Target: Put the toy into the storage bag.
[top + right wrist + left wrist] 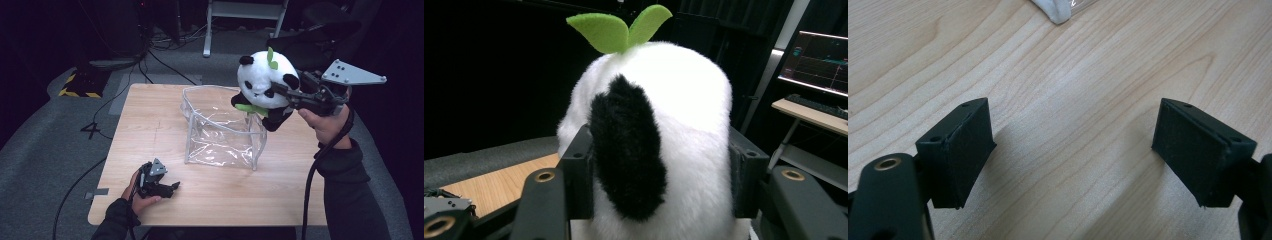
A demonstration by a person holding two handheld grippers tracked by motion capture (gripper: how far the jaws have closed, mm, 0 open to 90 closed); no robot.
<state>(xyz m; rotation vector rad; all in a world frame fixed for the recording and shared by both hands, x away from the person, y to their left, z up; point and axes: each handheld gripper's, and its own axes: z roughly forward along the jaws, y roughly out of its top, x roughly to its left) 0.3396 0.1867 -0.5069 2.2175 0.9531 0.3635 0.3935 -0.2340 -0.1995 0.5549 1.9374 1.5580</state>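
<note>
A white and black panda plush (pixel 265 85) with green leaves on its head hangs in the air above the right rim of a clear plastic pouch (pixel 222 129). My right gripper (pixel 282 92) is shut on the panda's head from the right. In the right gripper view the plush (pixel 659 135) sits squeezed between both jaws, one black ear facing the camera. The pouch stands open-topped on the wooden table (pixel 150 125). My left gripper (pixel 172 187) rests open on the table near its front left. In the left gripper view, my left gripper (pixel 1073 150) holds only bare wood between its jaws.
A pouch corner (pixel 1058 11) shows at the top of the left gripper view. Cables, a yellow-black striped base (pixel 80 82) and a white frame (pixel 245 20) lie on the floor beyond the table. A monitor (pixel 821 62) and desk stand behind the panda.
</note>
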